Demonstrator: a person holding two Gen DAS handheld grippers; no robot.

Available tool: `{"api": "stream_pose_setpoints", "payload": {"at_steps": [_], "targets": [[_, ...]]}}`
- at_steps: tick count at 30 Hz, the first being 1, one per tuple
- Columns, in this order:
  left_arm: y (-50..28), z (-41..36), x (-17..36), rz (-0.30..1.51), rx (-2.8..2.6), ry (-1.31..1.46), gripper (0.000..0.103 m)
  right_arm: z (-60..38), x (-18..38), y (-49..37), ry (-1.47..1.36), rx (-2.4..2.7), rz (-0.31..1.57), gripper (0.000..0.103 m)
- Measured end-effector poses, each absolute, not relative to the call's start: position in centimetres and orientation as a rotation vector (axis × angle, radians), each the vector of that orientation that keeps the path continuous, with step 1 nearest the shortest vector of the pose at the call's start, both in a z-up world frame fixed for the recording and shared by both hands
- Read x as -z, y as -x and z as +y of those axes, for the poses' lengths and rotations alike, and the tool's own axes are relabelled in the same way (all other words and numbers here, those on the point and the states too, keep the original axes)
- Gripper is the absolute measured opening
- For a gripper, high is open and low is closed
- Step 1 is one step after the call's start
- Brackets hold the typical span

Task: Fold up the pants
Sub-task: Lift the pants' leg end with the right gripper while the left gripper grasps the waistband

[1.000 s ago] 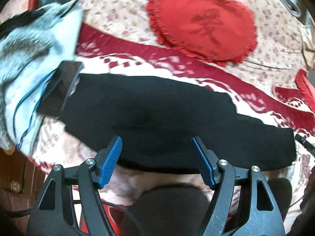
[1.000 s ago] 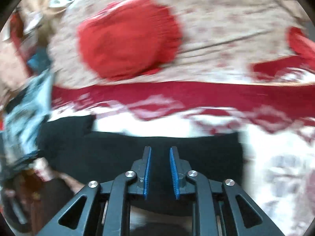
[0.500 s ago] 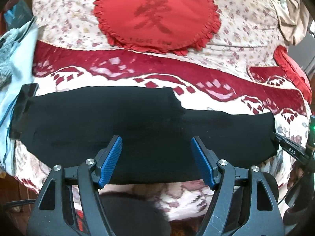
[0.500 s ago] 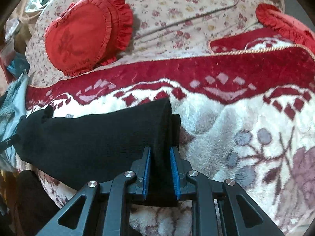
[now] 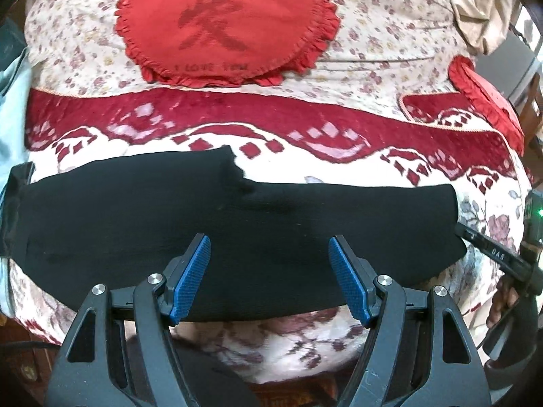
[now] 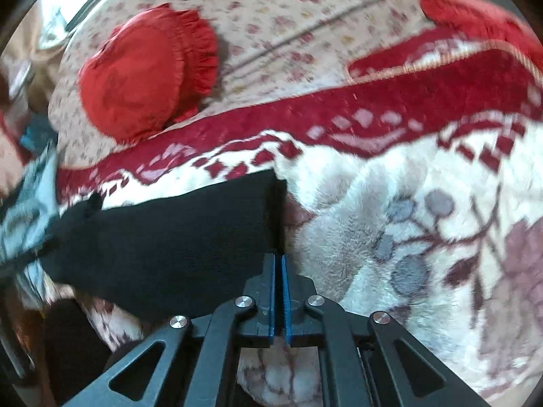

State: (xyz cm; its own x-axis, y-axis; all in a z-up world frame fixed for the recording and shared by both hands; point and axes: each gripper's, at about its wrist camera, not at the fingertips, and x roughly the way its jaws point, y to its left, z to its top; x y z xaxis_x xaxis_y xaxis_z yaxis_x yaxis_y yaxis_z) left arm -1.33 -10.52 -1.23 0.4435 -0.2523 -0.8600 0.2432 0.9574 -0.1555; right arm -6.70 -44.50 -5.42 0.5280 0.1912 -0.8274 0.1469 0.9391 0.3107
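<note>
The black pants [image 5: 237, 224] lie flat in a long band across the near part of the bed, waist end at the left, leg ends at the right. My left gripper [image 5: 269, 271] is open and empty, its blue pads above the pants' near edge at the middle. In the right wrist view the pants [image 6: 163, 237] stretch to the left. My right gripper [image 6: 278, 264] is shut on the leg-end edge of the pants. It shows at the right edge of the left wrist view [image 5: 492, 254].
A red and white fleece blanket [image 5: 339, 142] covers the bed under the pants. A round red frilled cushion [image 5: 224, 23] lies behind on a floral quilt [image 5: 390, 34]. Another red cushion [image 5: 488, 98] is at the right. Pale blue and grey clothing [image 6: 23, 217] is piled at the left.
The right gripper has closed from a narrow gap onto the leg end of the pants. The left gripper has swung rightward along the pants and stays open.
</note>
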Motion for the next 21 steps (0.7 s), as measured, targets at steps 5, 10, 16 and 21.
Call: {"api": "stream_pose_setpoints", "payload": {"at_steps": [5, 10, 16, 21], "targets": [[1.2, -12.3, 1.5, 1.075, 0.339, -0.012, 0.072, -44.4, 4.1, 7.7, -0.343, -0.023, 0.98, 0.007], [0.7, -14.8, 1.8, 1.076, 0.366, -0.047, 0.072, -44.6, 3.6, 8.5, -0.372, -0.037, 0.955, 0.031], [0.2, -17.5, 1.8, 1.068, 0.414, -0.097, 0.072, -44.0, 5.8, 8.7, -0.379, -0.044, 1.025, 0.032], [-0.4, -20.2, 1.6, 1.06, 0.48, -0.134, 0.072, -44.6, 6.3, 9.2, -0.413, -0.062, 1.016, 0.034]]}}
